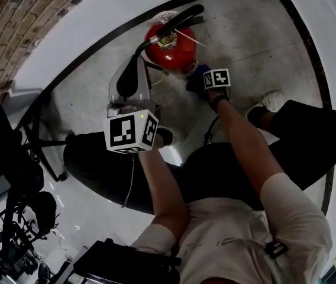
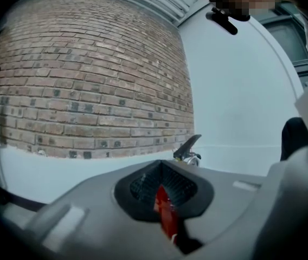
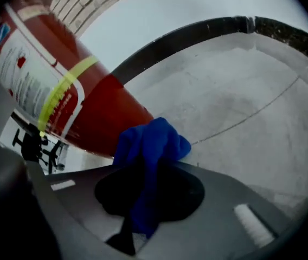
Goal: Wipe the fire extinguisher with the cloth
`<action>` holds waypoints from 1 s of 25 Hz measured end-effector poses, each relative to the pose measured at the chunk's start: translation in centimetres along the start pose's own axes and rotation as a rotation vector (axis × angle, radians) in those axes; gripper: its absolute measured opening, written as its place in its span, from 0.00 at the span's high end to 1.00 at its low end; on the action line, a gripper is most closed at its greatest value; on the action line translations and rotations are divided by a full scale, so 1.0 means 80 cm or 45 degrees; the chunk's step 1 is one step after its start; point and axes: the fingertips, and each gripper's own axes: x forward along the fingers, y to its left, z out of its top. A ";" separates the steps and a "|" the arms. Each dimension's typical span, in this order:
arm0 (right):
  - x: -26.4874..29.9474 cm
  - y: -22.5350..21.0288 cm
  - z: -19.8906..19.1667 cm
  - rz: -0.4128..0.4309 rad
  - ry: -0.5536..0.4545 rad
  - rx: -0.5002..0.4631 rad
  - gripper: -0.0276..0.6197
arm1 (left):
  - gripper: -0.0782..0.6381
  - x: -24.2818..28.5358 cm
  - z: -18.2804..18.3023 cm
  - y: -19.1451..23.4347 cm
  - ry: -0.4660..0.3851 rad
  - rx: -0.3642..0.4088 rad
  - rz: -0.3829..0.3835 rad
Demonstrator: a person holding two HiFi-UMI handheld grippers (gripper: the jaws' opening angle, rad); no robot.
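A bare concrete floor (image 1: 257, 34) meets a white wall beside brick, and the red fire extinguisher (image 1: 171, 51) stands there upright. Its long axis is vertical and its black handle (image 1: 180, 21) points toward the wall. The right gripper (image 3: 148, 184) pinches a bunched blue cloth (image 3: 151, 145) against the lower red body, while the left gripper (image 2: 162, 191) hangs beside the extinguisher, jaws pressed almost together. Wiping seems under way; the next stroke likely calls for steady contact around the curved body.

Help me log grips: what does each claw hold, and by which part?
Right claw pinches the crumpled blue cloth mid-length; left claw shut, apparently empty.
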 end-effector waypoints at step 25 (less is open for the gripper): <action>-0.349 0.196 0.247 1.190 -0.779 0.266 0.86 | 0.89 -0.016 0.040 -0.029 -0.102 -0.025 -0.055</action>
